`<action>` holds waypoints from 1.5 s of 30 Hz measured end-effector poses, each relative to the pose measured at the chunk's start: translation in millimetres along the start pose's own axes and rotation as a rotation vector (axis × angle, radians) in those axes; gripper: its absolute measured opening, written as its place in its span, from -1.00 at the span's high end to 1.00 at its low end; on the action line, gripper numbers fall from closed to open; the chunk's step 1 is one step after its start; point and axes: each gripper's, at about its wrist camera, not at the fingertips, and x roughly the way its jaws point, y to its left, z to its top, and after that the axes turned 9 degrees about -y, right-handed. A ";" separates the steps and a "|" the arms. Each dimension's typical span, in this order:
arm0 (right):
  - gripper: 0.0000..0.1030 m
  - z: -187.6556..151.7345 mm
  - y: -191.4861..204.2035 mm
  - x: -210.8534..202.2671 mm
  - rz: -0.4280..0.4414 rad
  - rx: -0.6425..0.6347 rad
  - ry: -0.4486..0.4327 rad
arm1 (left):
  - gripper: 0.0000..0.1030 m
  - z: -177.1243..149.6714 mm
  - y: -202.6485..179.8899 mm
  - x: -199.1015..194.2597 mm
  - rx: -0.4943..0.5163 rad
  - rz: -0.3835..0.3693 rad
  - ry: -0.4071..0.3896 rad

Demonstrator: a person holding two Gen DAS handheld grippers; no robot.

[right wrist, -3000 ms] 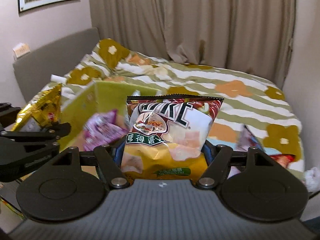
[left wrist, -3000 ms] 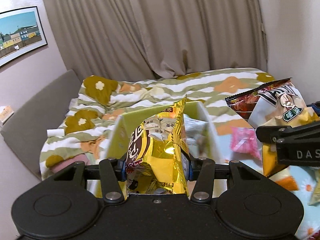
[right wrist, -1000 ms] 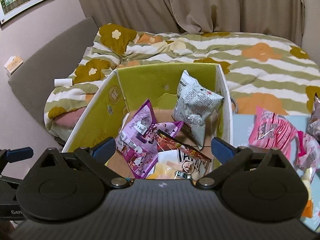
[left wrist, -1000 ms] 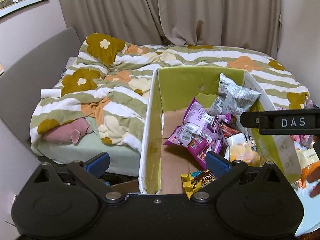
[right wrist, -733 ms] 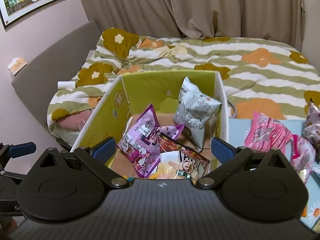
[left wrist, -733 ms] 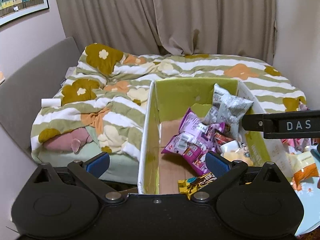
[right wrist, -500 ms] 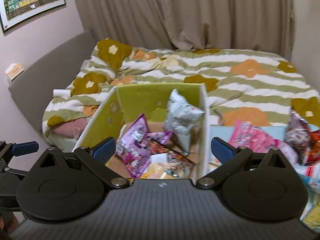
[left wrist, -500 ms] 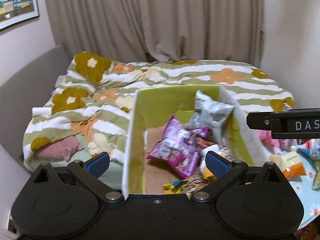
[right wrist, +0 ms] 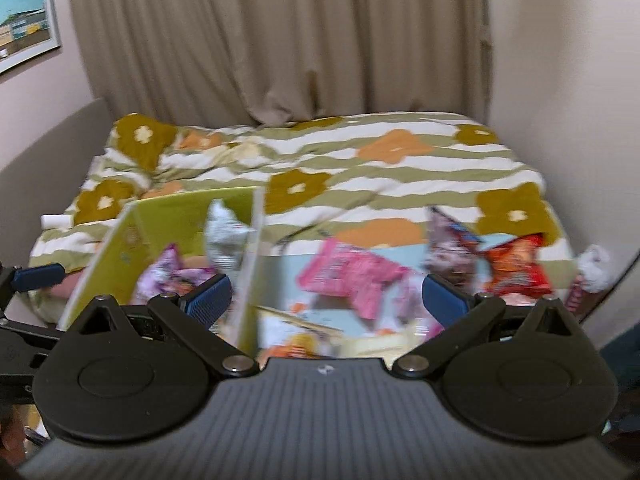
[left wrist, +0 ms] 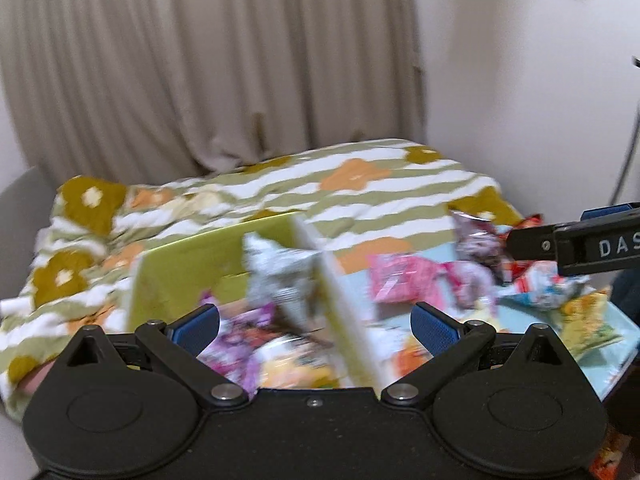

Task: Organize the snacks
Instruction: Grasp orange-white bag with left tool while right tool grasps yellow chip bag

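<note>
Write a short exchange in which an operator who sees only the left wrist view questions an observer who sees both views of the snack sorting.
Operator: Is the right gripper holding a snack? I see only one of its fingers.
Observer: No. It is open, and nothing is between its fingers.
Operator: What is on the wall left of the curtain? My view cuts that off.
Observer: A framed picture hangs there, partly out of frame.

Beige curtains [right wrist: 280, 40] hang behind a flower-striped quilt [right wrist: 400, 172] — framed picture [right wrist: 24, 20] at left.
</note>
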 end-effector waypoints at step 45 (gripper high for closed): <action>-1.00 -125.8 -201.6 82.6 -0.348 0.378 0.319 | -0.40 -66.0 -186.7 208.1 0.582 -0.509 0.456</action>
